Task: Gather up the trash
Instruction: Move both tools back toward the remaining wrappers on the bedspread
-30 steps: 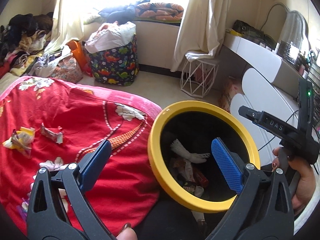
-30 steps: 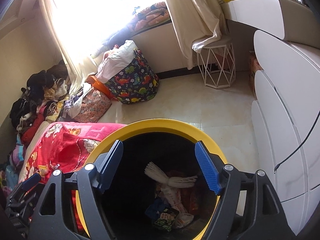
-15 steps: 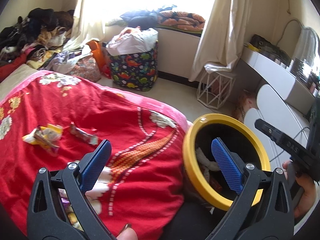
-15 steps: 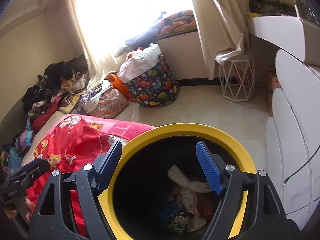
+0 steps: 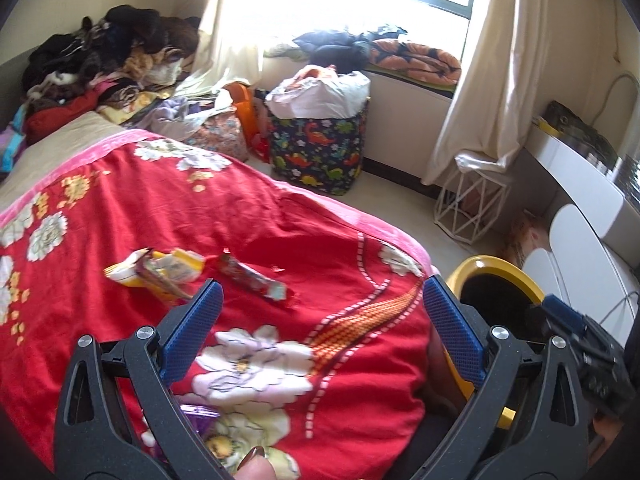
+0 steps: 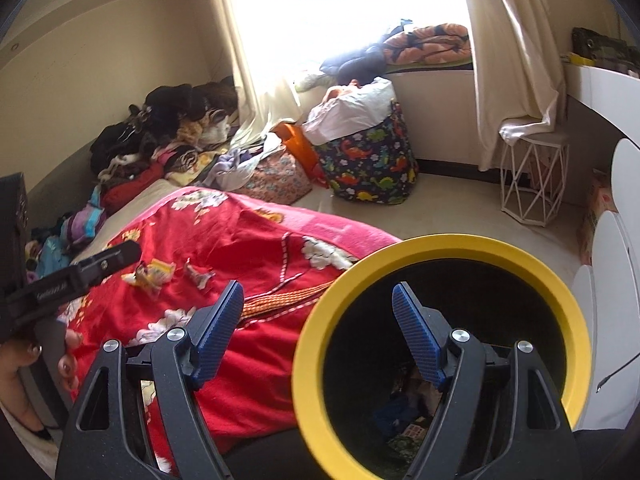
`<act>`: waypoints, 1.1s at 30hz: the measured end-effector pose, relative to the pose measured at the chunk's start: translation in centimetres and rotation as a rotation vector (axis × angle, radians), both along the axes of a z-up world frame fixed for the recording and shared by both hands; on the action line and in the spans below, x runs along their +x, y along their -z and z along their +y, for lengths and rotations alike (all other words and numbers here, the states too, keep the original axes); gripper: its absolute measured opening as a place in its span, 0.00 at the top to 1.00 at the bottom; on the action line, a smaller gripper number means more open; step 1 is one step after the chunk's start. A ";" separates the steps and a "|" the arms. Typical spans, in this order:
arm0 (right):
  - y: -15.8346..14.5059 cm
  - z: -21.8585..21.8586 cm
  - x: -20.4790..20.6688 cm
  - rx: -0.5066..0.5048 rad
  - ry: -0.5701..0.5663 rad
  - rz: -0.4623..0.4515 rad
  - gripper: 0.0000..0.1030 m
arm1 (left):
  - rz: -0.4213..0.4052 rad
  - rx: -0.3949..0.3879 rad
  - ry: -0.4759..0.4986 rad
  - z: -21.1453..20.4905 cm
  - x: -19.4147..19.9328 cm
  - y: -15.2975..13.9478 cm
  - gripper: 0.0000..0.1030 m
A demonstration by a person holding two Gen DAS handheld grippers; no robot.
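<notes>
Two wrappers lie on the red flowered blanket (image 5: 280,240): a yellow one (image 5: 160,270) and a red one (image 5: 252,278) beside it. My left gripper (image 5: 320,292) hangs open over the blanket, short of both wrappers, with nothing between its fingers. A purple wrapper (image 5: 196,416) peeks out low beside its left arm. My right gripper (image 6: 318,292) is open and empty, straddling the near left rim of the yellow-rimmed black bin (image 6: 440,244). Trash (image 6: 412,420) lies at the bin's bottom. The same wrappers (image 6: 154,274) show to the left in the right wrist view.
The bin (image 5: 500,268) stands at the bed's right corner. A dinosaur-print basket (image 5: 320,152) and a white wire stool (image 5: 468,204) stand on the floor by the window. Clothes (image 5: 100,64) are piled at the bed's far end. White cabinets (image 6: 616,260) line the right side.
Both views have swung left from the bin toward the bed. The bin has slid to the right of each frame and the wrappers have come nearer the left gripper. Both grippers stayed open.
</notes>
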State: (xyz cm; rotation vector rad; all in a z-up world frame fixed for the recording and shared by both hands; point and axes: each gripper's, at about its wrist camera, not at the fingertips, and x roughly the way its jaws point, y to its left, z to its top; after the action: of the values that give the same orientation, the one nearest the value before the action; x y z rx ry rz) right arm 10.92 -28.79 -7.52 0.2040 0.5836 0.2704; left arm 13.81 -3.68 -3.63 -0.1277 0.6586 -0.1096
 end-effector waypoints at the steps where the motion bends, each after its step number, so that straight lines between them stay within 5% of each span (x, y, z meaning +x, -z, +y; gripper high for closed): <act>1: 0.0 0.5 0.0 -0.004 -0.008 0.000 0.28 | -0.002 -0.002 -0.014 0.6 0.0 0.0 0.11; 28: 0.5 12.3 4.5 -0.145 -0.254 -0.002 0.28 | 0.054 -0.066 -0.233 10.3 0.7 2.2 0.11; 33: 2.0 14.3 6.9 -0.157 -0.292 0.047 0.29 | 0.090 -0.109 -0.260 12.2 1.0 3.3 0.19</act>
State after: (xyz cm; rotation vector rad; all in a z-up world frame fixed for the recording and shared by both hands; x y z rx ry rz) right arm 17.84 -14.47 -9.55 -0.0280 0.6786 0.5006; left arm 14.82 8.51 -6.91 -0.3228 0.7204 0.1115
